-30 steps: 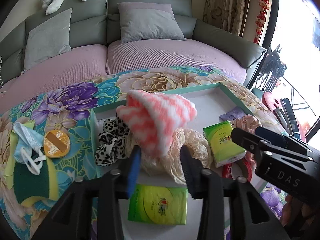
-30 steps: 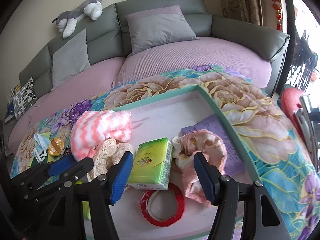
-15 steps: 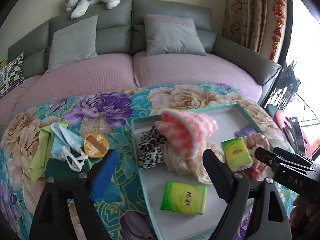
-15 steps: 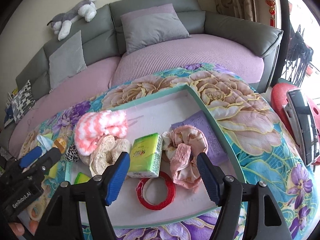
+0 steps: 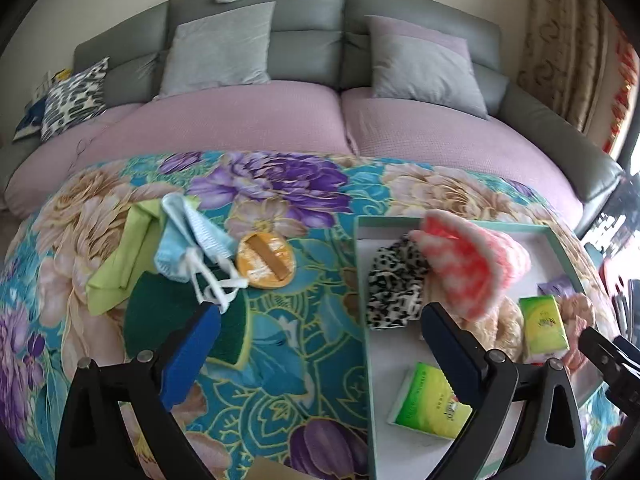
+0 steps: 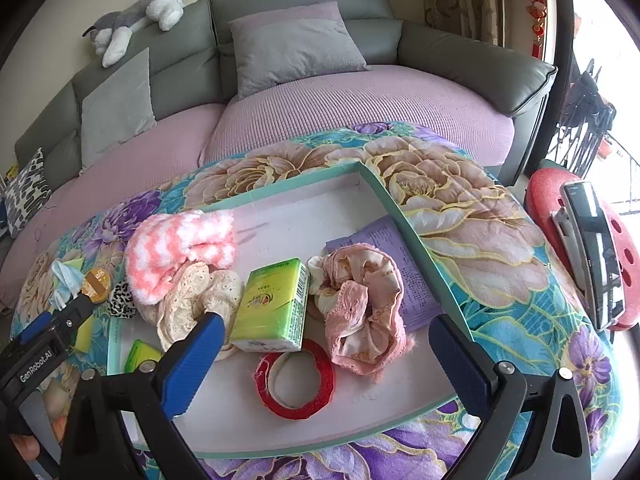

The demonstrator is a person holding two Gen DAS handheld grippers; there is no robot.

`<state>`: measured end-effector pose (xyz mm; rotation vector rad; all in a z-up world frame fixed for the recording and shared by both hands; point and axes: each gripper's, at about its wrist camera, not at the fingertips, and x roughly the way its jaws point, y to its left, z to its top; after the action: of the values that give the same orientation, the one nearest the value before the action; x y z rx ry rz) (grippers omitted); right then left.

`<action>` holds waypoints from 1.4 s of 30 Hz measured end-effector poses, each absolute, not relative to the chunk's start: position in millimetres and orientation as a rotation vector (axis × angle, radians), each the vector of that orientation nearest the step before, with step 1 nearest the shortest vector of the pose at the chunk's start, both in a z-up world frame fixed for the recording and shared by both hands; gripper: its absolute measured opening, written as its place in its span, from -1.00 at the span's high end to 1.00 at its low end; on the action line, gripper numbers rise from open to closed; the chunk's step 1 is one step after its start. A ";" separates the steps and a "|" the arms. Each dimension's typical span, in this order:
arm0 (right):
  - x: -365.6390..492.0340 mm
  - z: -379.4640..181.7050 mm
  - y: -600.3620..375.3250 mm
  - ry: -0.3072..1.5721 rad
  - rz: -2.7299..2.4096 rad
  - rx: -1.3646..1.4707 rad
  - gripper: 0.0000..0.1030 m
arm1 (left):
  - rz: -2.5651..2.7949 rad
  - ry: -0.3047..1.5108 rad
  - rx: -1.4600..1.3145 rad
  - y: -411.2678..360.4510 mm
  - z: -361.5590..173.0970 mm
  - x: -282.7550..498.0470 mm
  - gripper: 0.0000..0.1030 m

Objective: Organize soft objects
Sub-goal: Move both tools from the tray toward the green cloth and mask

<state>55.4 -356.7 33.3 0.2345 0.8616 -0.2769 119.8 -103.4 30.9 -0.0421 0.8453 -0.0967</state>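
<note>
Left hand-held gripper (image 5: 320,344) is spreading wide, nothing between its jaws, over the counter (image 5: 304,344) beside the face mask (image 5: 188,240). Pink striped cloth (image 5: 468,264) lies in the tray (image 5: 366,320). Right hand-held gripper (image 6: 328,348) is opening empty above the red tape (image 6: 296,380).

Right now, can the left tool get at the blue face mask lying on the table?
Probably yes. The left tool is opening with nothing between its fingers, and the mask lies uncovered just ahead of its left finger, outside the tray. Only its straps trail over the green pad.
</note>
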 end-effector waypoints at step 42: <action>97.6 40.6 -135.3 0.879 0.197 0.132 -1.00 | 0.349 0.806 -0.257 124.4 43.6 85.1 -0.95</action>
<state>97.6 -135.3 40.6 0.1316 0.8791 0.1965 85.1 124.4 43.6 -0.2572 0.8058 0.3489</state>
